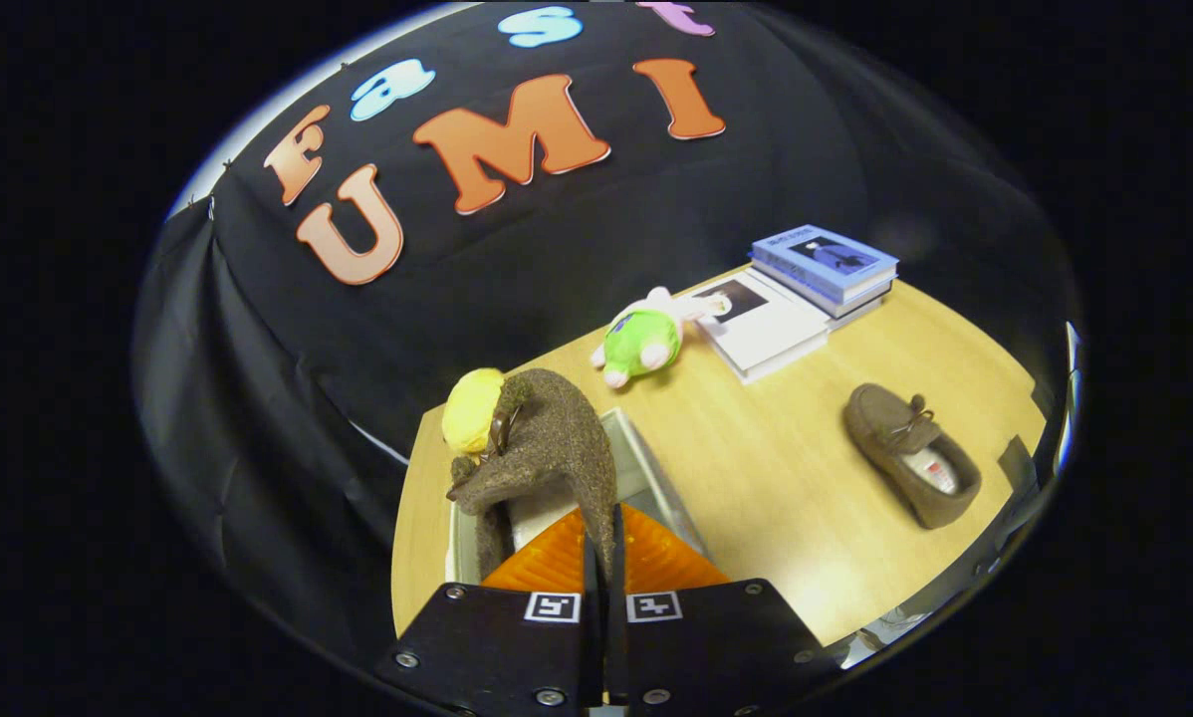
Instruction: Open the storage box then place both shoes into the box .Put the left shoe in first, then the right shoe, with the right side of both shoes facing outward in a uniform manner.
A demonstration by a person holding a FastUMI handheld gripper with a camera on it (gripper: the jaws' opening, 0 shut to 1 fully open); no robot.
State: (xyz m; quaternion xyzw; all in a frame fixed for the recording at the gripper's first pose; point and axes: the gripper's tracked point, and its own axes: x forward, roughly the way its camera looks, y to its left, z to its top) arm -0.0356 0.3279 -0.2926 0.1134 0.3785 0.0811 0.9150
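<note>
closed fingers (603,568) pinch a brown shoe (547,448) over the open storage box (646,468); second shoe (910,453) well apart.

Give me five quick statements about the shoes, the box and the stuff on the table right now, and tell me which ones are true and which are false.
1. The gripper is shut on a brown shoe. True: both fingers pinch the shoe's edge.
2. The held shoe hangs over the open storage box. True.
3. The second shoe already lies in the box. False: it rests on the wooden table, apart from the box.
4. A green plush toy lies on the table beyond the box. True.
5. The books are stacked inside the box. False: they sit at the table's far end, near the plush toy.
</note>
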